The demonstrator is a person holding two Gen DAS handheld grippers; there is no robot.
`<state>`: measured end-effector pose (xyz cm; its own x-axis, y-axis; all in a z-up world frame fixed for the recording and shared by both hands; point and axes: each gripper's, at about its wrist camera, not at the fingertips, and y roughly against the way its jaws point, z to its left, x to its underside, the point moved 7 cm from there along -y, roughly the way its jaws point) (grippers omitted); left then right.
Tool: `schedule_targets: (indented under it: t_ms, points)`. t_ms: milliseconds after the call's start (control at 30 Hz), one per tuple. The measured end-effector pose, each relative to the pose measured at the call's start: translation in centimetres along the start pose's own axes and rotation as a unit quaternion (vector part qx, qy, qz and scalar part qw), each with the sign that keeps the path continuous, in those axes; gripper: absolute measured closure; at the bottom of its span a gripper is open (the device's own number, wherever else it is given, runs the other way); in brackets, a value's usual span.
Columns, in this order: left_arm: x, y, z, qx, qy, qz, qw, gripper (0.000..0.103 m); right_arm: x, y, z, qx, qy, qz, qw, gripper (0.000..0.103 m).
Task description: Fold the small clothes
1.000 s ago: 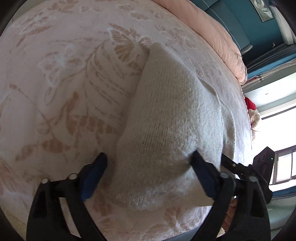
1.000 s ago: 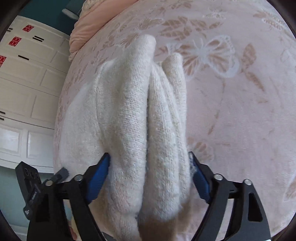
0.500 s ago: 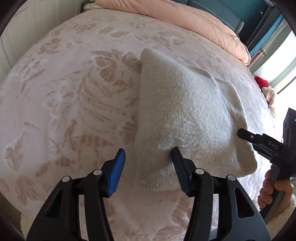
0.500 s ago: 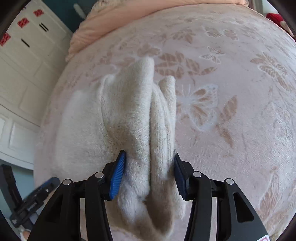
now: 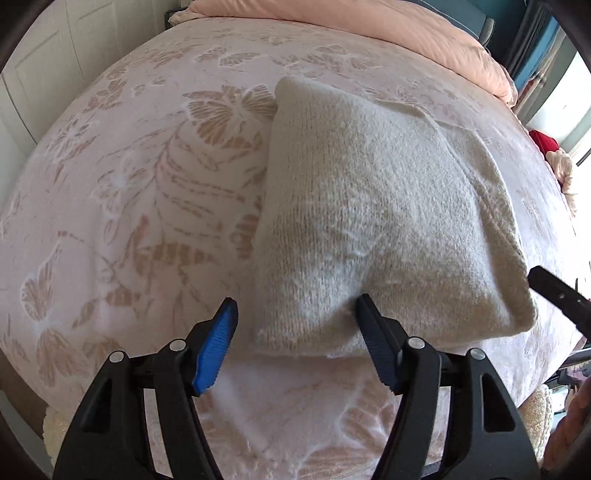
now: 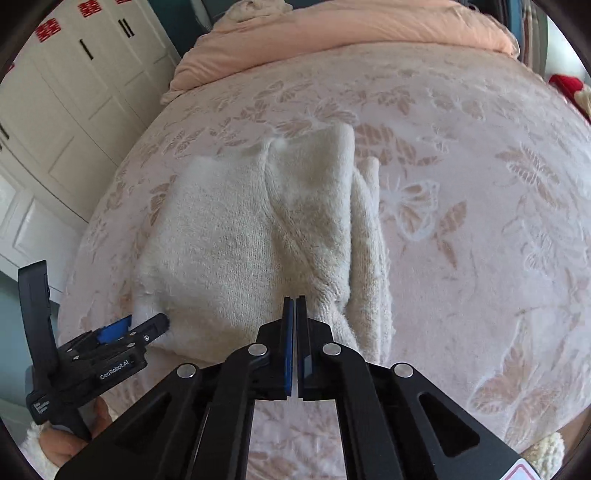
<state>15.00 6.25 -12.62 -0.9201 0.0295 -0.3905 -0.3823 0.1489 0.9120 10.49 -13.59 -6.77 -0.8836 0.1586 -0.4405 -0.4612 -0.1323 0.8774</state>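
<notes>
A folded cream knit garment [image 5: 373,221] lies on the pink butterfly-patterned bedspread [image 5: 147,184]. My left gripper [image 5: 295,314] is open, its jaws standing either side of the garment's near left corner, the right finger pressing against the fabric. In the right wrist view the same garment [image 6: 240,240] shows its layered folded edge on the right. My right gripper [image 6: 294,306] is shut and empty, its tips just at the garment's near edge. The left gripper also shows in the right wrist view [image 6: 129,328], at the garment's lower left.
A peach duvet [image 5: 369,33] lies bunched along the far side of the bed. White wardrobe doors [image 6: 66,110] stand to the left. A red and cream soft toy [image 5: 550,151] lies at the right bed edge. The bed's near edge runs just below both grippers.
Both grippers drew back toward the near bed edge. My right gripper let go of the folded edge and closed empty. My left gripper narrowed but stays open.
</notes>
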Motion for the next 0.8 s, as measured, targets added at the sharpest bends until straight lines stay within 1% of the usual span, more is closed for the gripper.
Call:
schedule_targets:
  t_ms: [33, 67, 100, 167, 233, 267, 333, 400, 467, 500, 533, 567, 600, 633, 800]
  points:
    - [0.3, -0.3, 0.0, -0.005, -0.005, 0.002, 1.0, 0.038, 0.8, -1.5, -0.7, 0.025, 0.011, 0.019, 0.999, 0.103]
    - [0.4, -0.7, 0.1, -0.01, -0.006, 0.005, 0.9999, 0.037, 1.8, -3.3, -1.8, 0.04, 0.009, 0.044, 0.998, 0.103]
    - [0.5, -0.8, 0.1, -0.012, -0.003, 0.007, 0.9999, 0.037, 2.5, -4.4, -2.5, 0.027, -0.001, 0.056, 0.998, 0.103]
    - [0.4, -0.3, -0.2, -0.02, -0.008, 0.008, 0.9997, 0.037, 2.2, -2.8, -2.5, 0.016, -0.023, 0.032, 0.999, 0.103]
    - [0.2, 1.2, -0.8, -0.035, -0.027, -0.008, 0.999, 0.039, 1.6, 0.1, -1.5, 0.002, -0.028, 0.001, 1.0, 0.103]
    - [0.3, 2.0, -1.0, -0.04, -0.034, -0.014, 0.9985, 0.039, 1.6, 1.3, -1.1, 0.003, -0.025, -0.012, 1.0, 0.103]
    - [0.6, 3.3, -1.4, -0.041, -0.039, -0.021, 0.9982, 0.039, 2.0, 3.1, -0.7, 0.003, -0.025, -0.026, 0.999, 0.096]
    - [1.0, 4.4, -1.7, -0.037, -0.037, -0.029, 0.9982, 0.039, 2.7, 4.1, -0.7, 0.012, -0.026, -0.034, 0.999, 0.094]
    - [1.4, 5.1, -2.1, -0.038, -0.041, -0.03, 0.998, 0.038, 4.1, 4.9, -0.8, 0.022, -0.039, -0.037, 0.998, 0.089]
    - [1.6, 5.6, -2.3, -0.039, -0.043, -0.033, 0.9978, 0.038, 4.7, 5.3, -0.9, 0.023, -0.047, -0.039, 0.998, 0.083]
    - [1.9, 6.0, -2.6, -0.041, -0.046, -0.038, 0.9974, 0.033, 5.3, 5.7, -1.1, 0.027, -0.054, -0.044, 0.997, 0.073]
    - [2.3, 6.6, -2.8, -0.045, -0.049, -0.046, 0.9967, 0.027, 5.8, 6.1, -1.3, 0.034, -0.06, -0.05, 0.996, 0.067]
    - [2.5, 7.0, -2.9, -0.05, -0.053, -0.055, 0.9958, 0.026, 6.1, 6.2, -1.5, 0.039, -0.061, -0.055, 0.996, 0.059]
    - [2.8, 7.5, -3.2, -0.053, -0.058, -0.062, 0.995, 0.026, 6.5, 6.4, -1.7, 0.043, -0.061, -0.057, 0.996, 0.056]
    - [4.6, 8.5, -4.0, -0.054, -0.066, -0.071, 0.9938, 0.024, 8.1, 7.3, -2.5, 0.056, -0.072, -0.069, 0.993, 0.053]
